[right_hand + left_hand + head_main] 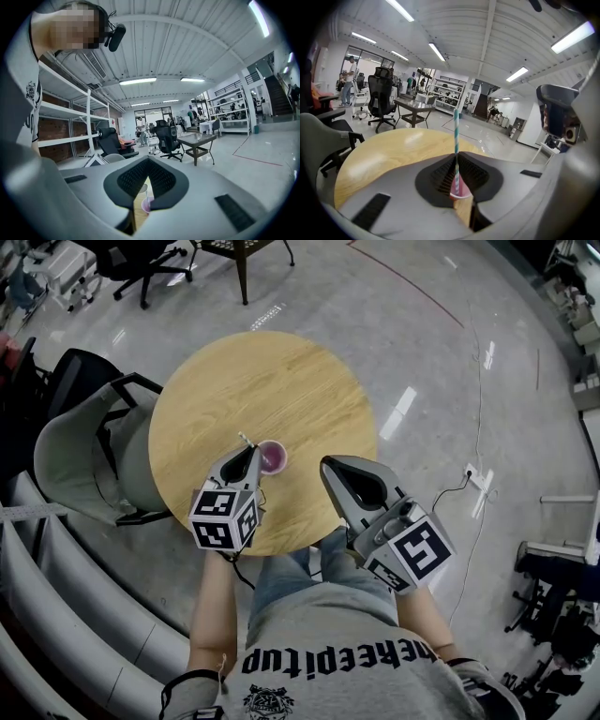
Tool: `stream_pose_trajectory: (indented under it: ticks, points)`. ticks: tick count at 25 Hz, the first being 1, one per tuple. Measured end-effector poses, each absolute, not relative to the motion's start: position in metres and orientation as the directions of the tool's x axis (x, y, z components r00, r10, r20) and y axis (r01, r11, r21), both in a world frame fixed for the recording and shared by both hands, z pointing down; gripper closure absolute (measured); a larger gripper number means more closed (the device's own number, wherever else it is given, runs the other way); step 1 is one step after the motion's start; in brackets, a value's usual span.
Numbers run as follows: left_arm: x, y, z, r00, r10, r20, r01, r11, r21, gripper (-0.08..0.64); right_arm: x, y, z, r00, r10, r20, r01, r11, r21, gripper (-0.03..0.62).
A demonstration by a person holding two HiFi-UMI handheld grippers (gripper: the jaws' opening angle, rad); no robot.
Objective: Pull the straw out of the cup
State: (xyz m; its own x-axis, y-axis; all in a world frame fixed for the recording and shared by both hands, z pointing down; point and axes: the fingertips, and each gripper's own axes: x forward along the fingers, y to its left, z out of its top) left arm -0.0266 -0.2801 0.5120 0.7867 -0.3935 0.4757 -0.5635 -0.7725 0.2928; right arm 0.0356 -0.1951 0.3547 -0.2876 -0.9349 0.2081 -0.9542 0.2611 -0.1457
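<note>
Currently at the grasp step: my left hand-held gripper (456, 159) is clamped on the striped straw (456, 131), directly above the pink cup (459, 193) on the bench (244, 381). My right hand-held gripper (146, 161) is closed on nothing, beside the cup. Next move, as I judge it: lift straight up, since the unheld cup could tip.

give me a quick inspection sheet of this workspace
surface: round table with a light wooden top
job's things: pink cup stands upright on the table; striped straw stands in it
clutter: nothing seen
grippers: left gripper shut on the straw above the cup; right gripper shut, empty, right of the cup and apart from it
cables: one thin cable lies on the floor right of the table
surroundings: grey chair at the table's left; glossy floor; office chair further off
</note>
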Motion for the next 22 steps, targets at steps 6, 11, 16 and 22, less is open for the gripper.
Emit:
stream_pose_trajectory:
  ticks: [6,11,16,22]
  points:
    - [-0.029,-0.273,0.491,0.782,-0.438,0.443,-0.586,-0.758,0.285,0.512,0.031,-0.198,0.348,-0.349,-0.917,0.192,-0.934,0.325,-0.146,0.580]
    - [-0.034,-0.268,0.466,0.767,-0.497,0.407,-0.620,-0.736,0.271,0.512,0.025,-0.198,0.340,-0.414,-0.893,0.175,-0.908,0.392,-0.148,0.580]
    - [-0.039,-0.260,0.440,0.749,-0.557,0.359,-0.652,-0.717,0.248,0.512,0.018,-0.195,0.333,-0.474,-0.867,0.154,-0.879,0.454,-0.146,0.580]
    - [-0.044,-0.247,0.408,0.726,-0.619,0.300,-0.684,-0.698,0.213,0.512,0.010,-0.190,0.327,-0.538,-0.833,0.132,-0.842,0.521,-0.141,0.580]
